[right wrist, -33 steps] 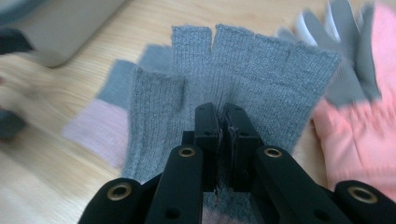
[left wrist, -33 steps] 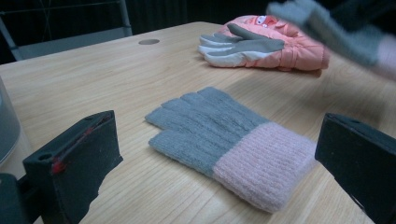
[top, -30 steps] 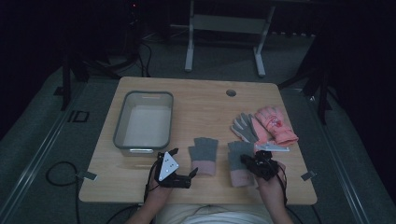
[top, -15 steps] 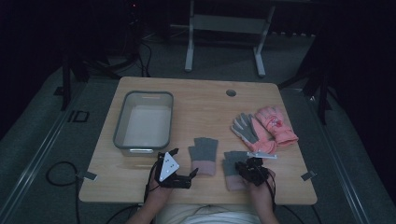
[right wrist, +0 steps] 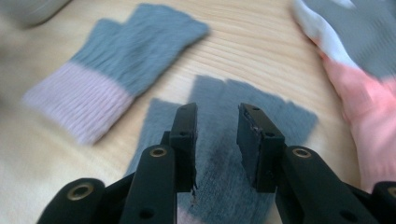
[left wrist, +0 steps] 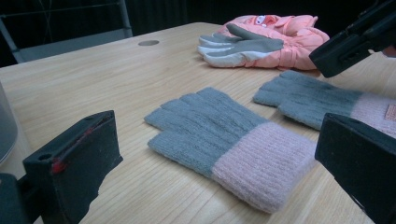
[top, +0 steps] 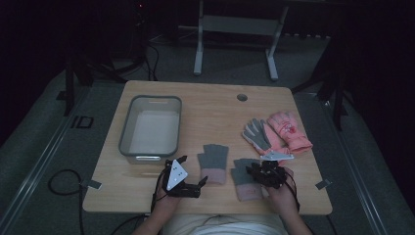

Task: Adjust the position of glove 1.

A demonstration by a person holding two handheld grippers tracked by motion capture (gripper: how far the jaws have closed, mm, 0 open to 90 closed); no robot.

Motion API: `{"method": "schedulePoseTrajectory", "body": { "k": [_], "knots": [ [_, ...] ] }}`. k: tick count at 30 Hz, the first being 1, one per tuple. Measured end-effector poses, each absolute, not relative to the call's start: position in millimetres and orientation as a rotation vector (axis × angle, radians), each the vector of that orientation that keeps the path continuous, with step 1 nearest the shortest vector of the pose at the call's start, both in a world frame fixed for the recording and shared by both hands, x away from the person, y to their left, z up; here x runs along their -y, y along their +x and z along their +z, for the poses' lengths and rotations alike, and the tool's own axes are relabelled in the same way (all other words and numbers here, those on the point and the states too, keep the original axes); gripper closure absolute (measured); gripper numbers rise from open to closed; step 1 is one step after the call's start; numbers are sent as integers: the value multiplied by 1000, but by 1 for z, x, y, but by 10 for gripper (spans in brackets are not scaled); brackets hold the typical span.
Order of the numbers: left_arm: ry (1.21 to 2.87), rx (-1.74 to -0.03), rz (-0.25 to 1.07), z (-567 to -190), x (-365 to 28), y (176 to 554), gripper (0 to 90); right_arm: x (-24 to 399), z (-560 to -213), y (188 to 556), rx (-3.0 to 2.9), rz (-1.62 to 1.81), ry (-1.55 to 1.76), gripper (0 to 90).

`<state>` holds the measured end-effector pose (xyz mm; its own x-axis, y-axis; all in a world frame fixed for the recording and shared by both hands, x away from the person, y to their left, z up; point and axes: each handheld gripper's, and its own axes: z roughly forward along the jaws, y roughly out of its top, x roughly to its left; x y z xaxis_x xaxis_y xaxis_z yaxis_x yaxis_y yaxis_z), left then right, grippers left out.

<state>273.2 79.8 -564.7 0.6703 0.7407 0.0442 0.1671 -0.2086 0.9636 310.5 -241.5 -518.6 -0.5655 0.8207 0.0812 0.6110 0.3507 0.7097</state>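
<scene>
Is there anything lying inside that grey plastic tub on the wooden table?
No, the grey rectangular plastic tub shows a bare pale bottom in the high view, and the gloves all lie out on the light wooden table.

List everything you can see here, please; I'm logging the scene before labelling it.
Table: one, light wood, centre of the high view.
Bin: one, clear grey, empty, left part of the table.
Knit gloves: two, grey with pink cuffs, near edge; one between the grippers, one under the right gripper.
Work glove: one, grey and white, right part, lying partly on the pink one.
Padded glove: one, pink, far right.
Frame: one, grey metal, floor beyond the table.
Left gripper: black, open, near edge.
Right gripper: black, open, over the knit glove.
</scene>
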Motion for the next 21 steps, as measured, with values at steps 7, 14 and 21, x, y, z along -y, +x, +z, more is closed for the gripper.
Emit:
{"method": "schedulePoseTrajectory", "body": {
  "k": [7,14,21],
  "knots": [
    [1731,-740,632,-565,-79,272,0,247,-522,314,-2507,1040,1079,667],
    [1734,-738,632,-565,-80,272,0,254,-536,309,-2518,933,1106,623],
    [1738,-735,636,-565,-79,272,0,254,-543,305,-2480,901,1131,745]
  ]
}}
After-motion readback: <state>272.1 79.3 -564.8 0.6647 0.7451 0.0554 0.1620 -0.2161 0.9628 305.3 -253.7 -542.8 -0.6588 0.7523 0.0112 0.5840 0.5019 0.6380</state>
